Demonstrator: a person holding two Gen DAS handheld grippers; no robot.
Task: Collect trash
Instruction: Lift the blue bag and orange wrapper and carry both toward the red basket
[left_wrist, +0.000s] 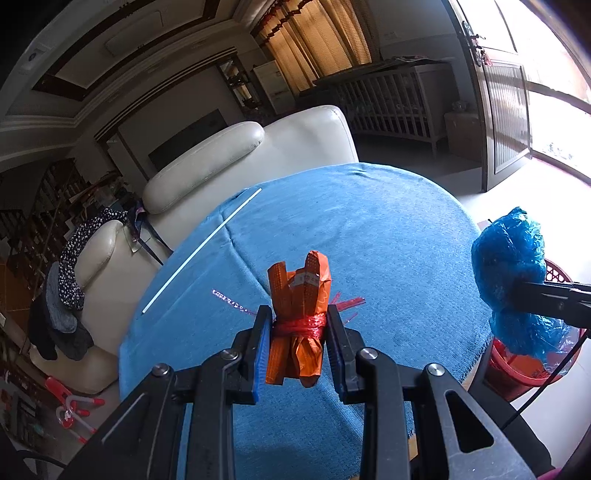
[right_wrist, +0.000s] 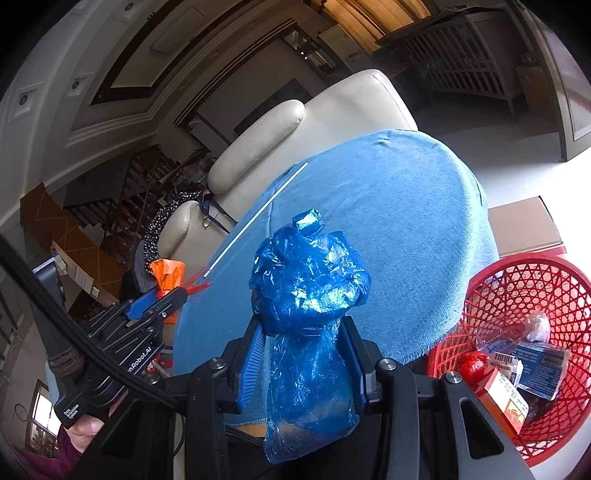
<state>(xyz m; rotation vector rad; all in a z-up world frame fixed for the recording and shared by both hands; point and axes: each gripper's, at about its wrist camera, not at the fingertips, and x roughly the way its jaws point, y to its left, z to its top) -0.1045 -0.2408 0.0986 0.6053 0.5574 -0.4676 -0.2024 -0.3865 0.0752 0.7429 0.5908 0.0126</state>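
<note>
My left gripper (left_wrist: 297, 325) is shut on an orange wrapper bundle (left_wrist: 299, 291) tied with red string, held above the blue-clothed table (left_wrist: 369, 229). The bundle also shows in the right wrist view (right_wrist: 168, 275). My right gripper (right_wrist: 303, 332) is shut on a crumpled blue plastic bag (right_wrist: 308, 291), held past the table's right edge; the bag also shows in the left wrist view (left_wrist: 511, 266). A red mesh basket (right_wrist: 517, 280) with several pieces of trash stands on the floor to the right. A thin white stick (left_wrist: 201, 251) and a pink foil strip (left_wrist: 231, 300) lie on the cloth.
A cream leather sofa (left_wrist: 236, 162) stands behind the table with dark clothes (left_wrist: 70, 280) draped on its arm. A cardboard box (right_wrist: 524, 225) sits behind the basket. A crib (left_wrist: 391, 103) and a door stand at the back right.
</note>
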